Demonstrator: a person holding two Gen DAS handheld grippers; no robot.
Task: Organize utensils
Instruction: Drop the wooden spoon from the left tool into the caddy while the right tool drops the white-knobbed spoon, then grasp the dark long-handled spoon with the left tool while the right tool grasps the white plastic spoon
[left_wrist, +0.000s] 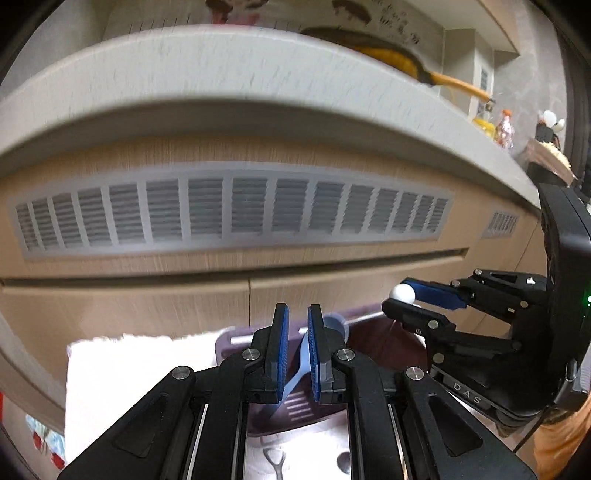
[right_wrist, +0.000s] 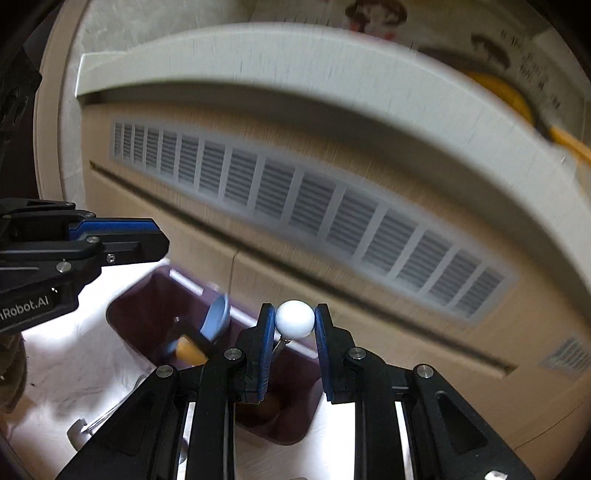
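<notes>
The left gripper (left_wrist: 298, 350) is clenching a blue spoon (left_wrist: 301, 363) by its handle, while the right gripper (right_wrist: 294, 345) is pinching a white ball-topped utensil (right_wrist: 294, 319), both likely being carried over the maroon bin (right_wrist: 147, 310) on the pale surface (right_wrist: 74, 373) for sorting; the vented cabinet (right_wrist: 332, 206) is blurring beyond.

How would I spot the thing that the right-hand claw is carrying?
Start at the long grey vent in the wooden cabinet front, then drop to the dark maroon bin on the white surface below. Over its rim, the right gripper pinches a white ball on a thin metal stem; the blue spoon beside it is flat and scooped.
</notes>
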